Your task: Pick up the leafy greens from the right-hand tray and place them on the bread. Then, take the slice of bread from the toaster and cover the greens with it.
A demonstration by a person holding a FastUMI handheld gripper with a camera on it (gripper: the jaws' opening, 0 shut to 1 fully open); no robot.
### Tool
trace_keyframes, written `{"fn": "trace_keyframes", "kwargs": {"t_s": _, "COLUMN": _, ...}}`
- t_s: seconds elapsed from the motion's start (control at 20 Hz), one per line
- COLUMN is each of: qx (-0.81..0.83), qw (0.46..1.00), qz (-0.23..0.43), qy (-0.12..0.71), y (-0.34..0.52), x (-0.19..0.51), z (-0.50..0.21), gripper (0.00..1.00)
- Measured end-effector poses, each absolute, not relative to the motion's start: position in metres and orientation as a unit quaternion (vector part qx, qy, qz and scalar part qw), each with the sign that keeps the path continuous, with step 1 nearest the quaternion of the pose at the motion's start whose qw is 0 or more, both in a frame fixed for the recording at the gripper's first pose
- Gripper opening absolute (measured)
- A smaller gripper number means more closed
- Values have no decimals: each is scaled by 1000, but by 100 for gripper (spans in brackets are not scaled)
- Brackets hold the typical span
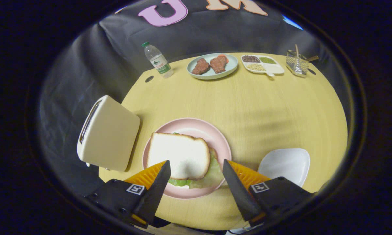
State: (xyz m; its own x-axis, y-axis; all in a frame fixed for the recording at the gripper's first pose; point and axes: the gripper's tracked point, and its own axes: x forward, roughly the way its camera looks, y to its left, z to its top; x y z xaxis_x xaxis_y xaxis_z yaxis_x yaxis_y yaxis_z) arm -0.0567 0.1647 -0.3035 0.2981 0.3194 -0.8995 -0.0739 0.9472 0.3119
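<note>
One bread slice (179, 155) flat over greens (212, 176) on pink plate (215, 133), long axis toward toaster (107, 133); gripper (196, 166) spread wide, holding nothing.

On the round yellow wooden table (268, 107) stood one cream toaster (107, 133), one clear plastic water bottle with a green cap (156, 60) and one wire-mesh holder (297, 63). There were three plates: one pink (196, 125), one pale blue-green (227, 70), one empty white (285, 164). One white divided tray (274, 69) held three heaps of grains. Two brown meat pieces (201, 66) were visible, one white bread slice (179, 155) and one gripper (196, 166), its two fingers spread apart.
</note>
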Motion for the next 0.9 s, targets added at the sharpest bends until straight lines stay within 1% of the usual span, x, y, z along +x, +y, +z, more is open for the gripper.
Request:
{"fn": "trace_keyframes", "kwargs": {"t_s": 0.1, "qx": 104, "qw": 807, "qz": 123, "qy": 568, "y": 148, "x": -56, "z": -295, "gripper": 100}}
{"fn": "trace_keyframes", "kwargs": {"t_s": 0.45, "qx": 91, "qw": 857, "qz": 112, "qy": 495, "y": 78, "x": -46, "z": -260, "gripper": 100}}
{"fn": "trace_keyframes", "kwargs": {"t_s": 0.9, "qx": 48, "qw": 942, "qz": 55, "qy": 328, "y": -24, "x": -11, "z": -189, "gripper": 100}}
